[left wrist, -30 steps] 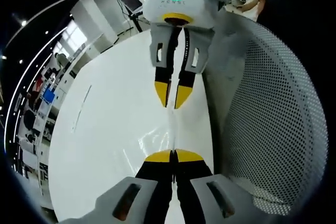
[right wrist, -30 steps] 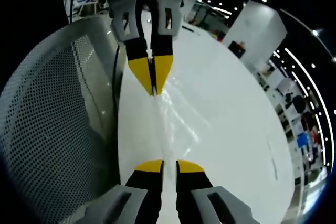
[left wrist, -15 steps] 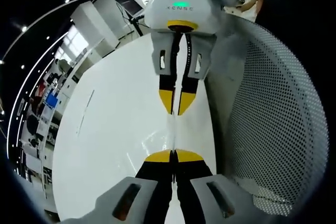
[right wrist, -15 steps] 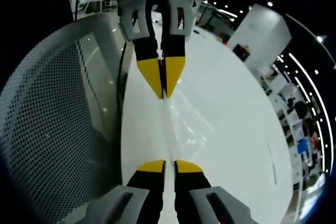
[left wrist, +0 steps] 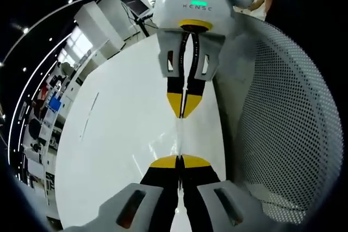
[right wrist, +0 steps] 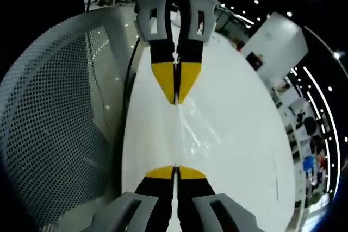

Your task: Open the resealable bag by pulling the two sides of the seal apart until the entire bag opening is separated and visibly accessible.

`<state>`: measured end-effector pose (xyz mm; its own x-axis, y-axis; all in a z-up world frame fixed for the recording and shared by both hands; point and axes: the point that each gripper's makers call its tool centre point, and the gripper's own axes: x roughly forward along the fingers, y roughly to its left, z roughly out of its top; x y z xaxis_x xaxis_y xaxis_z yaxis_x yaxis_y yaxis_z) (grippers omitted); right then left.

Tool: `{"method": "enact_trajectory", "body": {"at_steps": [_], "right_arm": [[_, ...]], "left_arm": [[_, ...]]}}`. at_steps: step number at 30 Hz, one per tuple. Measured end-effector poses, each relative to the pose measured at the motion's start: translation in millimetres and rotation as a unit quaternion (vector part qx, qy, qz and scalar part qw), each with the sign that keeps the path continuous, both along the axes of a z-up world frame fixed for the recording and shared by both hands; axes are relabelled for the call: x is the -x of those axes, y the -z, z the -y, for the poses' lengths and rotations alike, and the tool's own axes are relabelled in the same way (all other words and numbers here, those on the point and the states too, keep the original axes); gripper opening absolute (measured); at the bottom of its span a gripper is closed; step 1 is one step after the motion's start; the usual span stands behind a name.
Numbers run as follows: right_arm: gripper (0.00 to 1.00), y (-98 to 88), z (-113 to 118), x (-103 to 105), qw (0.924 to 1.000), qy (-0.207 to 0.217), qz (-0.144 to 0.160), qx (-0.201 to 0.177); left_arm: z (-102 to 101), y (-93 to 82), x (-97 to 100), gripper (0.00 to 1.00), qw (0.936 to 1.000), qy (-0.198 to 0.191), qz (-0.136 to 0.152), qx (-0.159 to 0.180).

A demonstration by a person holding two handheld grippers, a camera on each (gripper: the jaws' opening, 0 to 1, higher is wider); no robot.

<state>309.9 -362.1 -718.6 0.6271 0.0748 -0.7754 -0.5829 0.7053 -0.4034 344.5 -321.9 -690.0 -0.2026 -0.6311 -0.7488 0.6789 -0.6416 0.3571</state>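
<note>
**Both hand-held grippers pinch a clear bag, tip facing tip**

In the left gripper view, the left hand-held gripper (left wrist: 180,161) rises from the bottom with its yellow-tipped black jaws pressed together on a thin strip of the clear resealable plastic bag (left wrist: 179,137). The bag film runs straight up from those tips to the right hand-held gripper (left wrist: 184,113), which enters from the top, pointing down, with its own yellow tips closed on the far end of the same strip. The two grippers face each other tip to tip, near but apart, with the short span of bag stretched between them. The bag is transparent and hard to trace; only glints and a pale seam line mark it against the glossy white tabletop (left wrist: 114,134) below.

In the right gripper view the layout mirrors this. The right hand-held gripper (right wrist: 175,171) comes up from the bottom, jaws squeezed shut on the clear resealable plastic bag (right wrist: 182,134), and the left hand-held gripper (right wrist: 175,99) hangs down from the top with its yellow tips together on the opposite end. Wrinkled, shiny film spreads a little to the side of the line between them, over the white tabletop (right wrist: 234,150).

A white perforated metal mesh basket (left wrist: 283,123) stands just beside the bag along one long edge of the tabletop; its curved wall (right wrist: 60,107) is near both grippers. Whether the seal is parted at all cannot be told.
</note>
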Motion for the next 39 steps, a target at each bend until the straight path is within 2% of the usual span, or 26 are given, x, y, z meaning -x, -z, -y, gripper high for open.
{"method": "enact_trajectory", "body": {"at_steps": [3, 5, 10, 14, 19, 22, 25, 30, 33, 39], "right_arm": [[0.00, -9.9, -0.1, -1.7, 0.9997, -0.005, 0.014, 0.018], [0.00, -13.9, -4.4, -2.1, 0.9998, -0.003, 0.015, 0.011], [0.00, -17.9, -14.3, -2.4, 0.9994, -0.023, 0.018, 0.019], [0.00, -18.4, -20.9, -3.2, 0.9993, -0.030, 0.017, 0.014], [0.00, -16.1, -27.7, -2.3, 0.9991, -0.038, 0.014, 0.010], [0.00, -12.9, -32.4, -0.9, 0.9989, -0.044, 0.010, 0.008], [0.00, -10.4, -34.6, 0.1, 0.9987, -0.049, 0.006, 0.010], [0.00, -10.2, -39.4, -0.3, 0.9982, -0.059, 0.007, 0.010], [0.00, -10.5, -42.7, -0.6, 0.9967, -0.077, 0.008, 0.024], [0.00, -10.0, -47.1, -1.3, 0.9954, -0.091, 0.010, 0.030]], "left_arm": [[-2.6, 10.4, -7.7, 0.00, 0.9999, -0.008, 0.009, -0.011], [-4.2, 15.4, -13.4, 0.00, 0.9996, -0.016, 0.013, -0.018], [-6.5, 18.1, -23.4, 0.00, 0.9989, -0.042, 0.003, -0.022], [-10.9, 19.0, -25.1, 0.00, 0.9985, -0.047, -0.001, -0.029], [-19.5, 13.7, -21.7, 0.01, 0.9982, -0.039, -0.012, -0.043], [-20.6, 5.8, -16.4, 0.06, 0.9976, -0.043, -0.038, -0.040], [-20.6, -3.7, -13.5, 0.12, 0.9972, -0.045, -0.049, -0.035], [-14.2, -13.5, -7.4, 0.10, 0.9964, -0.044, -0.068, -0.026], [-8.9, -7.9, -2.9, 0.10, 0.9955, -0.037, -0.081, -0.031], [-7.1, 6.3, 5.0, 0.09, 0.9950, -0.027, -0.080, -0.053]]}}
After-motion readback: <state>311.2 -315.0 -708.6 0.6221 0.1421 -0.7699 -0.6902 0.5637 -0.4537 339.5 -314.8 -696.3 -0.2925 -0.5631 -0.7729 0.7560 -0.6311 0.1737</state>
